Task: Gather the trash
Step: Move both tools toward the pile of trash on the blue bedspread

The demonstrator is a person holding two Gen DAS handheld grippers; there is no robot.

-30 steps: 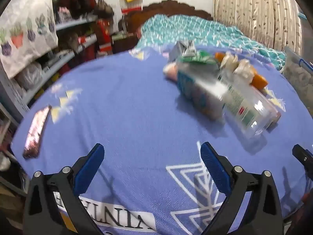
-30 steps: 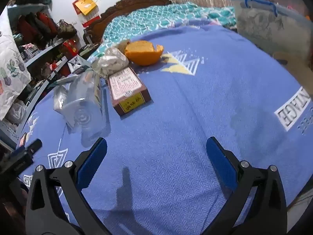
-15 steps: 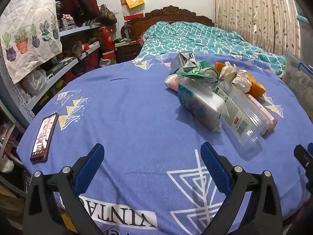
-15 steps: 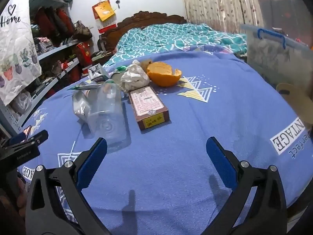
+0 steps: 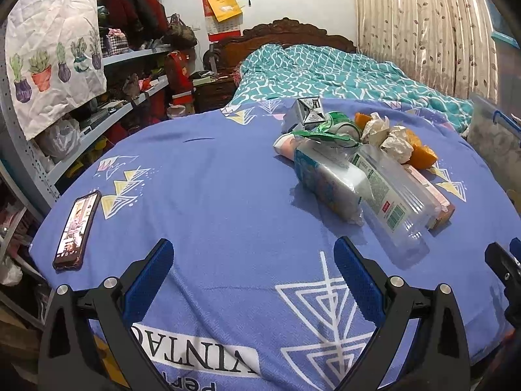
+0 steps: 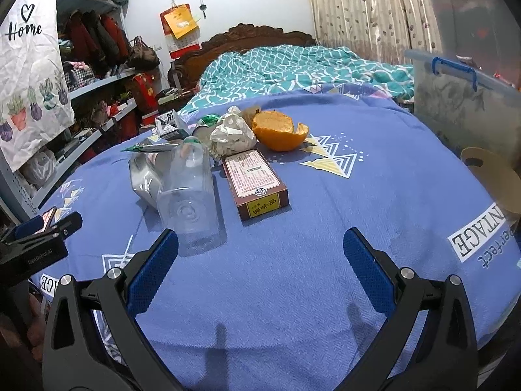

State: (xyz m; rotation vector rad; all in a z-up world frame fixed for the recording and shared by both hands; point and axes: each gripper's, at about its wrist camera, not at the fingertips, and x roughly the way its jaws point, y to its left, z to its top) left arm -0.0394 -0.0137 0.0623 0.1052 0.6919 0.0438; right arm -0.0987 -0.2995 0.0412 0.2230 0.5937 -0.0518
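Trash lies in a pile on the blue cloth-covered table (image 5: 211, 179): a clear plastic bottle (image 5: 390, 202) (image 6: 189, 192), a silvery snack wrapper (image 5: 329, 185) (image 6: 145, 176), a brown carton (image 6: 255, 184), crumpled tissue (image 6: 232, 135), orange peel (image 6: 280, 130) (image 5: 421, 154), a green wrapper (image 5: 329, 130) and a small cigarette box (image 5: 309, 114). My left gripper (image 5: 254, 277) is open and empty, short of the pile. My right gripper (image 6: 260, 270) is open and empty, just before the bottle and carton.
A phone (image 5: 76, 228) lies near the table's left edge. A clear storage bin (image 6: 462, 97) and a paper bag (image 6: 491, 179) stand at the right. Shelves (image 5: 114, 107) line the left wall; a bed (image 5: 325, 71) is behind.
Both grippers have pulled back and tilted up, so the pile sits farther off and more of the room shows. Both stayed open; nothing on the table moved.
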